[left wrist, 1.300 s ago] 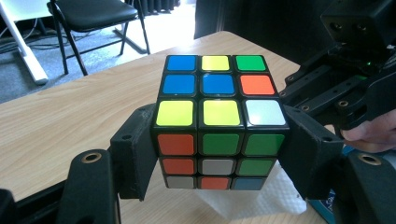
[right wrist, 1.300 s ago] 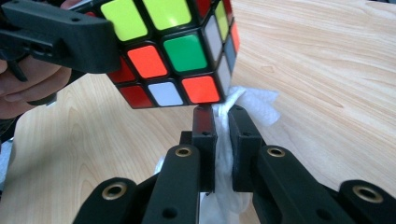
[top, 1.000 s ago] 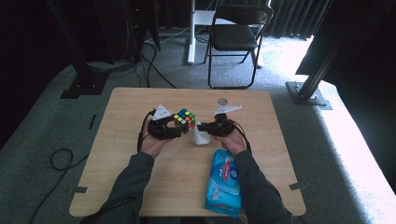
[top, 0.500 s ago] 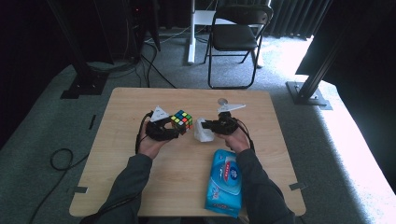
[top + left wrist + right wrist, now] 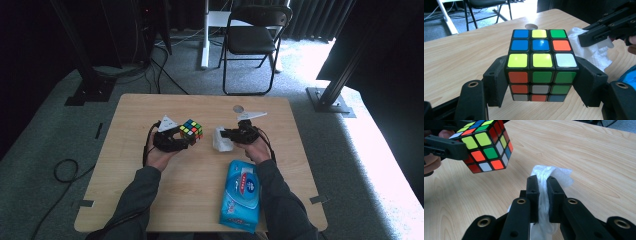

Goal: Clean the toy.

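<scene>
Cube and wipe, drawn slightly apart since a second ago.

The left gripper's point(image 5: 541, 82) fingers clamp a scrambled puzzle cube point(image 5: 541, 62), held above the surface point(image 5: 200, 180); the right gripper's point(image 5: 543, 192) fingers pinch a white wipe point(image 5: 549, 176) just beside it. A blue wipes pack point(image 5: 241, 196) lies near the person's right sleeve, its print too small to read.

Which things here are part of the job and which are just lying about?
In use: Rubik's cube in the left gripper; white wipe pinched in the right gripper.
Lying about: blue wipes pack; folding chair.
</scene>
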Motion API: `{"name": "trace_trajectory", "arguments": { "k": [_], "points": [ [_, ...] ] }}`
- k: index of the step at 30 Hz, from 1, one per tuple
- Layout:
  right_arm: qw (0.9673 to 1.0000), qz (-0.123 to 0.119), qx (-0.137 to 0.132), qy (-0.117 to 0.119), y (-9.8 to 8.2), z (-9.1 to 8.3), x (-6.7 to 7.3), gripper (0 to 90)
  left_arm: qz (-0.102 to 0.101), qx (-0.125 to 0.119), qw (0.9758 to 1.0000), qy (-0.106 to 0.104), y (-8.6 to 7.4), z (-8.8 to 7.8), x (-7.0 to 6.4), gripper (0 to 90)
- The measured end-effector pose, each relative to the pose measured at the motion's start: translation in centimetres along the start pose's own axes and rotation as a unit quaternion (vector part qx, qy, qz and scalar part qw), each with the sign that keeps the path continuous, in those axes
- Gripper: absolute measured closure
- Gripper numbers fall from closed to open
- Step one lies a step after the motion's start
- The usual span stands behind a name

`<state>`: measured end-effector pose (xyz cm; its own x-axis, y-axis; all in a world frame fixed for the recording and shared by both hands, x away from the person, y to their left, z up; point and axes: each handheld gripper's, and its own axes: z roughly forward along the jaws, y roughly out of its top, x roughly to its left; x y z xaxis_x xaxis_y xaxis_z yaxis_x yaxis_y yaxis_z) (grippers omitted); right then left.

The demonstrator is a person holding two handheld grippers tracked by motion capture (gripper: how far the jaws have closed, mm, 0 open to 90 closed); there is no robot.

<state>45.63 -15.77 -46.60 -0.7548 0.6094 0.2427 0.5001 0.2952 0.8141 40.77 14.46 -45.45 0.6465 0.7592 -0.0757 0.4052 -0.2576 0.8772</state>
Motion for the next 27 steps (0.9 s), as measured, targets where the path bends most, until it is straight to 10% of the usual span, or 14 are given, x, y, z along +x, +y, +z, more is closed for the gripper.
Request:
{"name": "trace_trajectory", "arguments": {
  "k": [27],
  "points": [
    [0.9996, 0.006, 0.023, -0.018, -1.5, 0.6, -1.1, 80.6, -0.001, 0.027, 0.9995, 0.017, -2.8, 1.5, 0.7, 34.4]
  ]
}}
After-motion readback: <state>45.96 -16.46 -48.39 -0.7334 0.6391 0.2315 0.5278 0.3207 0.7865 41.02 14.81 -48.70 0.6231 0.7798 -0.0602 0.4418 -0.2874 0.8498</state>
